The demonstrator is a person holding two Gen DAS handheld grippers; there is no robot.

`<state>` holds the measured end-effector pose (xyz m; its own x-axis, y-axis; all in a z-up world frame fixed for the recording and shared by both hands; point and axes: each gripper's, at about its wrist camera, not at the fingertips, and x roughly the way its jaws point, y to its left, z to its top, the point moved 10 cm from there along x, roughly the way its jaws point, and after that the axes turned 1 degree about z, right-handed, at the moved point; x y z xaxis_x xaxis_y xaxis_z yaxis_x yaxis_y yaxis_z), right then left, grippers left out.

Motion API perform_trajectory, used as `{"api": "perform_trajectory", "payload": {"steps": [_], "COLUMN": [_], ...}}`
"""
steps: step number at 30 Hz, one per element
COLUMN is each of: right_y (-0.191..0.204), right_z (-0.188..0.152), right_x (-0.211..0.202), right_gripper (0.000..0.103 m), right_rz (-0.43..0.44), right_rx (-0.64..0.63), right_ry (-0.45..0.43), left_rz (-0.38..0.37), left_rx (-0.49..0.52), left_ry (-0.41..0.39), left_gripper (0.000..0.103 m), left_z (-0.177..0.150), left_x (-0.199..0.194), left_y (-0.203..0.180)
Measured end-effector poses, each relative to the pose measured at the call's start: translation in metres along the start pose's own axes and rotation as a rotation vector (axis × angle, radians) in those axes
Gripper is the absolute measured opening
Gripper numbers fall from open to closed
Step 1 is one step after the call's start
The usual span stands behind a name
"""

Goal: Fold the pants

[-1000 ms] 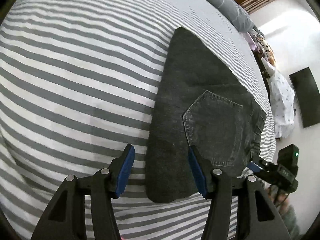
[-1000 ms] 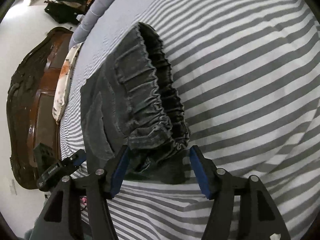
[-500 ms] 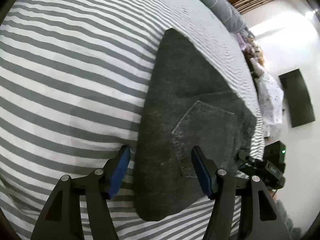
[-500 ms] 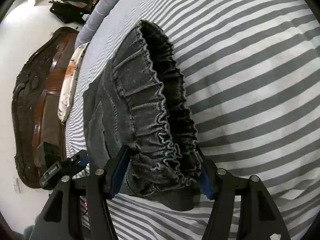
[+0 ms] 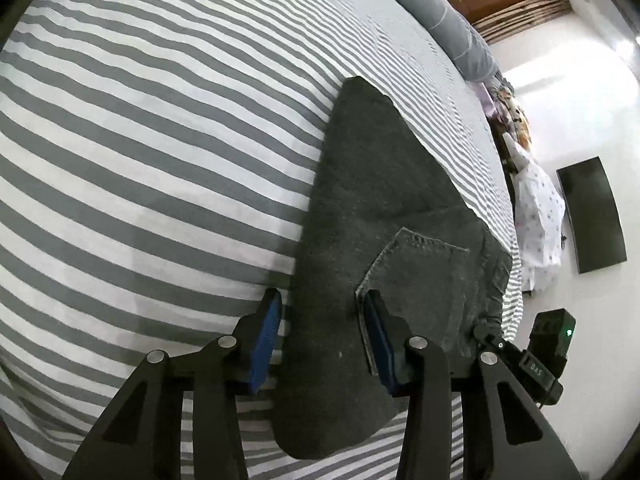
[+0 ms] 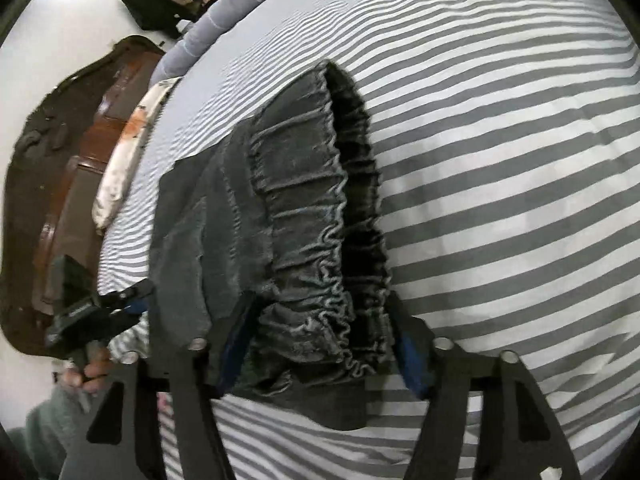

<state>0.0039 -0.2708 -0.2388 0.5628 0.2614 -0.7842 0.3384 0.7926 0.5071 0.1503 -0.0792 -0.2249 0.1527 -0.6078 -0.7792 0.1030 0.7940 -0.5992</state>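
Left gripper (image 5: pixel 320 344) straddled the folded edge of the dark denim pants (image 5: pixel 384 208) on the striped bedsheet (image 5: pixel 160 140); I saw its jaws closing, pads not yet pressing cloth. Pinching one layer only would, I judged, spill the fold. Open sheet lay to its left.

Right gripper (image 6: pixel 320 344) bracketed the elastic waistband (image 6: pixel 320 216), jaws opening, nothing gripped. Bunched gathers might slip. Striped room stretched rightward; the wooden headboard (image 6: pixel 60 184) stood well apart.
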Motion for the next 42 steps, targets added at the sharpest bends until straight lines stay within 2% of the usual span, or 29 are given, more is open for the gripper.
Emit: {"api": "perform_trajectory", "payload": {"steps": [6,7,8,9,11,14,22,24,28,32,37,42], "right_y": [-0.005,-0.002,0.001,0.004,0.011,0.018,0.062,0.080,0.110,0.133,0.161,0.163], "right_z": [0.013,0.015,0.013,0.011,0.009,0.010,0.023,0.030,0.051,0.071,0.100,0.126], "right_x": [0.008,0.009,0.009,0.008,0.008,0.004,-0.019,-0.024,-0.024,-0.014,0.004,0.032], "right_gripper": [0.071,0.068,0.051,0.041,0.033,0.028,0.025,0.025,0.025,0.025,0.025,0.025], "right_rz": [0.060,0.077,0.093,0.112,0.171,0.162,0.138,0.141,0.153,0.148,0.152,0.153], "right_rx": [0.035,0.031,0.021,0.013,0.026,0.023,-0.030,-0.071,-0.127,-0.162,-0.205,-0.194], "right_ry": [0.013,0.015,0.020,0.031,0.047,0.045,0.026,0.021,0.017,0.014,0.005,0.004], "left_rz": [0.042,0.047,0.058,0.069,0.099,0.092,0.034,0.008,0.009,-0.003,0.029,0.085], "left_rx": [0.059,0.069,0.084,0.103,0.129,0.133,0.191,0.203,0.218,0.180,0.172,0.155], "left_ry": [-0.001,-0.002,-0.002,-0.003,-0.003,-0.012,-0.063,-0.088,-0.136,-0.161,-0.216,-0.223], "left_gripper": [0.046,0.046,0.046,0.039,0.028,0.017,0.012,0.010,0.010,0.010,0.010,0.010], "left_z": [0.004,0.005,0.004,0.004,0.004,0.004,0.010,0.017,0.039,0.061,0.097,0.124], "left_x": [0.007,0.008,0.009,0.010,0.012,0.007,-0.023,-0.033,-0.049,-0.052,-0.059,-0.054], "left_y": [-0.011,-0.013,-0.016,-0.019,-0.022,-0.027,-0.061,-0.070,-0.075,-0.071,-0.065,-0.040]}}
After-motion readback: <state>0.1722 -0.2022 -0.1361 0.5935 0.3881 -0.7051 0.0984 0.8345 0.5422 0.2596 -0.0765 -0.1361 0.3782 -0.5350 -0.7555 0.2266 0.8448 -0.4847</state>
